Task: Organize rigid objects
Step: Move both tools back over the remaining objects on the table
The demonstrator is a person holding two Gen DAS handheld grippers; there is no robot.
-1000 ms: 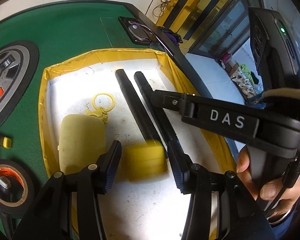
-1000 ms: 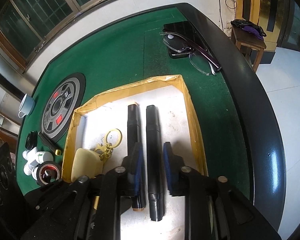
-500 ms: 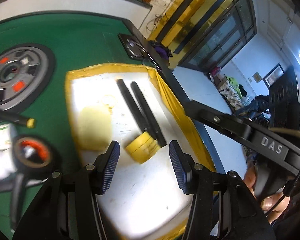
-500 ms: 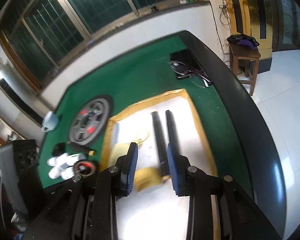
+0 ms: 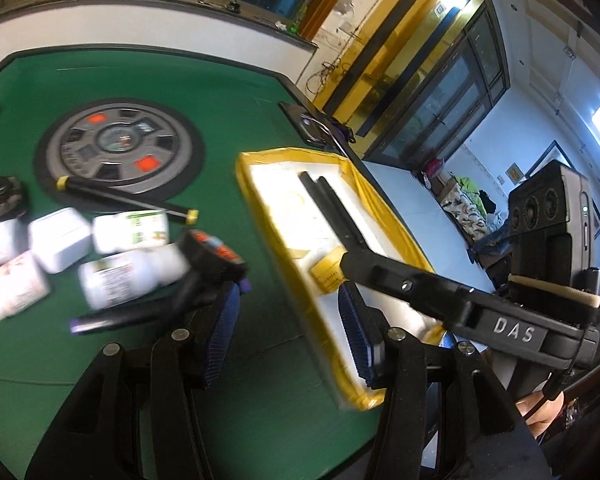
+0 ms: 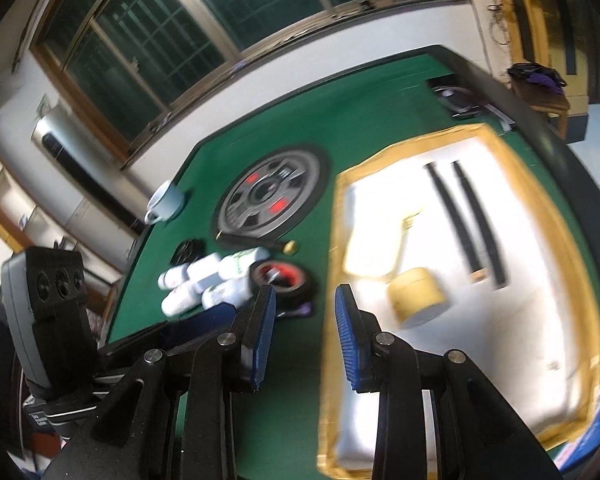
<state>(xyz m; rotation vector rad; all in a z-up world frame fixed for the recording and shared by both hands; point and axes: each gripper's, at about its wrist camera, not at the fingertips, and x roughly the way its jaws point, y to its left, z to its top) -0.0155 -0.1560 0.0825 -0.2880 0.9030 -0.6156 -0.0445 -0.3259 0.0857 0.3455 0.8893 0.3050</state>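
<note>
On the green desk point(image 6: 364, 128), which fills most of both views, a shallow white tray with a yellow taped rim point(image 6: 540, 216) lies toward the right edge, and a round grey wheel-patterned mat point(image 5: 118, 148) lies flat to its left, well apart from it. Inside the tray two long black sticks point(image 6: 466, 220) lie side by side along its far right part, a yellow roll of tape point(image 6: 416, 298) sits near their near ends, and a pale yellow flat piece point(image 6: 370, 248) lies left of the roll; a small yellow ring thing beside it is too washed out to name, perhaps a keyring. Left of the tray, on bare desk, a cluster of white bottles and boxes point(image 5: 60, 248) crowds together, with a black tape roll with a red core point(image 5: 212, 252) at its right side and a thin black rod with yellow ends point(image 5: 124, 200) lying across the mat's near rim. A pale cup point(image 6: 166, 202) stands at the far left edge. The left gripper point(image 5: 288, 336) hangs above the desk with its blue pads apart and nothing between them; the right gripper point(image 6: 304, 336) has its pads only narrowly apart, also empty.
</note>
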